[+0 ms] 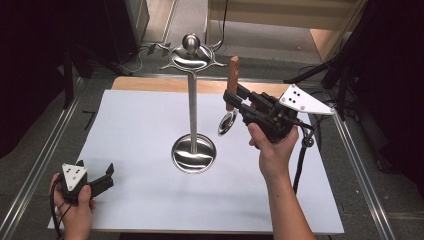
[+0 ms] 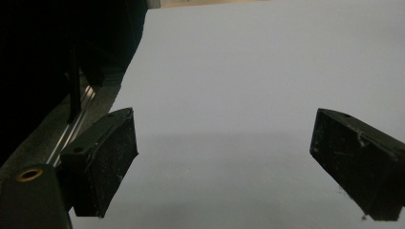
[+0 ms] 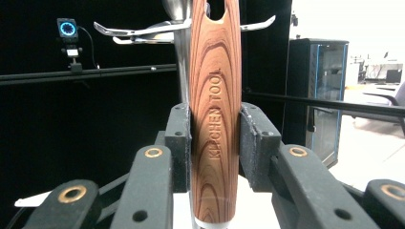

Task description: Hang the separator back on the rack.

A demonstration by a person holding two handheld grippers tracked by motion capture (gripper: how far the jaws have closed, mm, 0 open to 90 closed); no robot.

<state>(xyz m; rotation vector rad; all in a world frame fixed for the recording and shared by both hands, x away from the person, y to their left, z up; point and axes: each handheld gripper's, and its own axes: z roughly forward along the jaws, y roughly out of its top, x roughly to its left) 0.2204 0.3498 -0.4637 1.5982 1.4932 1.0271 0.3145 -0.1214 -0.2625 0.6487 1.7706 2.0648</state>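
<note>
My right gripper [image 1: 231,97] is shut on the wooden handle [image 3: 216,119] of a kitchen utensil [image 1: 233,75], held upright above the white table right of centre. The handle reads "KITCHEN TOOL" and has a hole at its top; a shiny metal end [image 1: 227,123] hangs below the jaws. A tall steel utensil stand [image 1: 193,100] with a round base [image 1: 194,154] and hook arms [image 3: 138,31] on top stands at the table's middle, just left of the utensil. My left gripper [image 1: 105,177] rests open and empty near the front left corner, with bare white surface between its jaws [image 2: 224,157].
A white sheet [image 1: 150,130] covers the wooden table, framed by metal rails [image 1: 360,165] at both sides. Dark tripod legs [image 1: 320,70] and cables lie beyond the far edge. Black equipment and a cabinet [image 3: 317,95] stand in the background.
</note>
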